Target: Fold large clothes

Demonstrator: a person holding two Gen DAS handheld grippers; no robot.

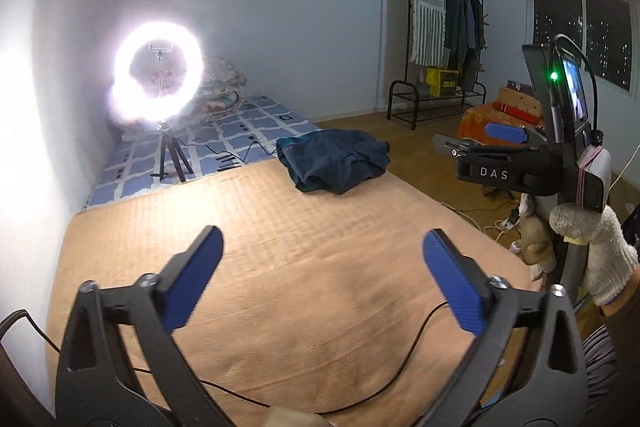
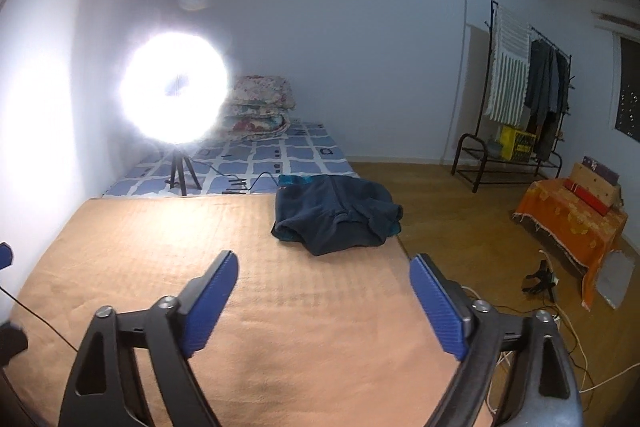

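Observation:
A dark blue garment (image 1: 336, 161) lies in a loosely folded heap at the far right corner of the tan blanket (image 1: 280, 267); in the right wrist view the garment (image 2: 340, 219) sits by that same edge. My left gripper (image 1: 323, 233) is open over the middle of the blanket, nothing between its blue pads, well short of the garment. My right gripper (image 2: 324, 257) is also open and empty, nearer the blanket's right edge. In the left wrist view, a white-gloved hand (image 1: 600, 247) holds the right gripper's body at the right.
A bright ring light on a tripod (image 1: 160, 75) stands on a blue patterned mattress (image 1: 224, 143) beyond the blanket, with stacked quilts (image 2: 260, 107). A thin black cable (image 1: 400, 339) crosses the blanket. A clothes rack (image 2: 520, 99), an orange-covered box (image 2: 568, 219) and floor cables are to the right.

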